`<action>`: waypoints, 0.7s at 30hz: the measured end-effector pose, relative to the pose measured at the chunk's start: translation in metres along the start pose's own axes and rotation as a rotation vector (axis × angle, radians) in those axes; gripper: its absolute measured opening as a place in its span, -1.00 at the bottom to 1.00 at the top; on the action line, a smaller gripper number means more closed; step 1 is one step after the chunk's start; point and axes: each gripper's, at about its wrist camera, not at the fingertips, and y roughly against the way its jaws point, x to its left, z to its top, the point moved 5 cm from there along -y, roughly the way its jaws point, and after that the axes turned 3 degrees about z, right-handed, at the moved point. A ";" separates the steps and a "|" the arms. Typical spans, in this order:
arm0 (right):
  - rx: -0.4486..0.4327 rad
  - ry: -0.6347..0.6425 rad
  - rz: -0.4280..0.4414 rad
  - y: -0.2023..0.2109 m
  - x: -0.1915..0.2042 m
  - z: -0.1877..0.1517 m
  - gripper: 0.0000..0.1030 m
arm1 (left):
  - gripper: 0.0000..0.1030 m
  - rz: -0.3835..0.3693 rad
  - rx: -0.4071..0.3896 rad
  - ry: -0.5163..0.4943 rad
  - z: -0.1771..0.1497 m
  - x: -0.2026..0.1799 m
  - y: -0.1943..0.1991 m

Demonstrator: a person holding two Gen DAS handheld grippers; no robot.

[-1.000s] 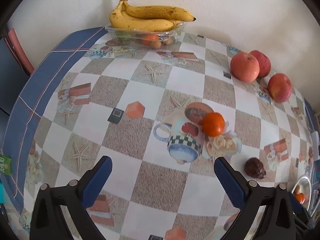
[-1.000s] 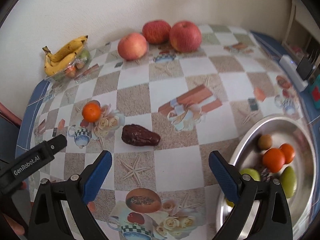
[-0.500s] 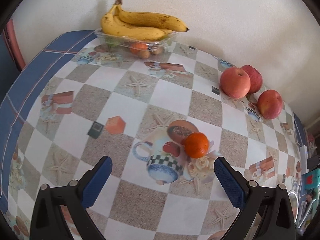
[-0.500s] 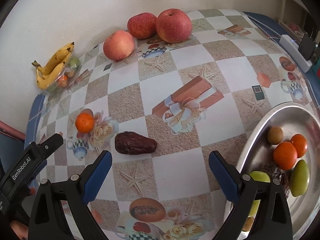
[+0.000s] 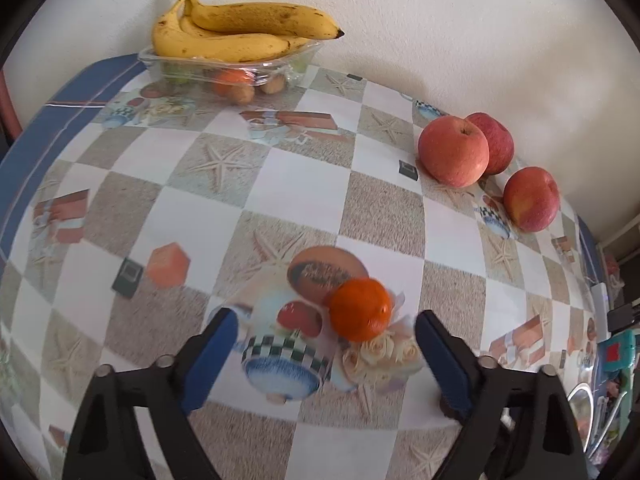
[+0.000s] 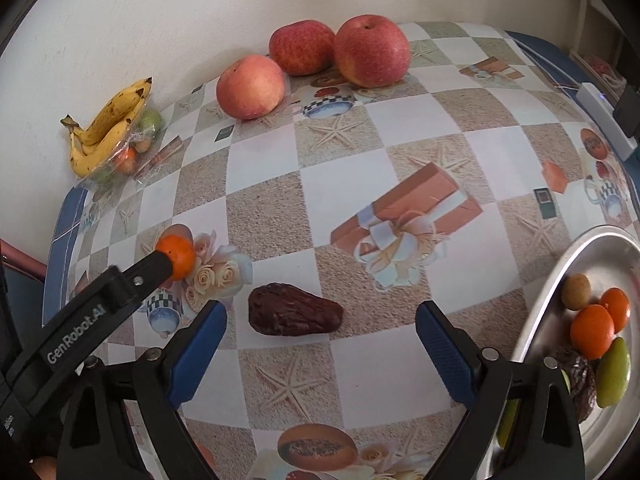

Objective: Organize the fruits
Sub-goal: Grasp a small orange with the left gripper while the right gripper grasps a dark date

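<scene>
Your left claw (image 5: 322, 334) is released, its blue fingers spread on either side of a small round orange tangerine (image 5: 361, 309) lying on the checked-cloth table (image 5: 280, 176) near its left edge. Your right claw (image 6: 320, 328) is released too, a wrinkled dark brown date (image 6: 294, 315) lying between its fingers.

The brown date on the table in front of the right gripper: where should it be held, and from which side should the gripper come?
Grip the date across its thick middle, probably coming straight down from above. It lies flat, long axis across the view and tapering rightward, so the open right gripper should turn until its fingers close on the two long sides. No other fruit touches it.
</scene>
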 end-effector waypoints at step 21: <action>0.057 -0.015 0.047 -0.020 0.009 -0.001 0.13 | -0.29 -0.082 0.075 0.059 -0.008 -0.004 -0.008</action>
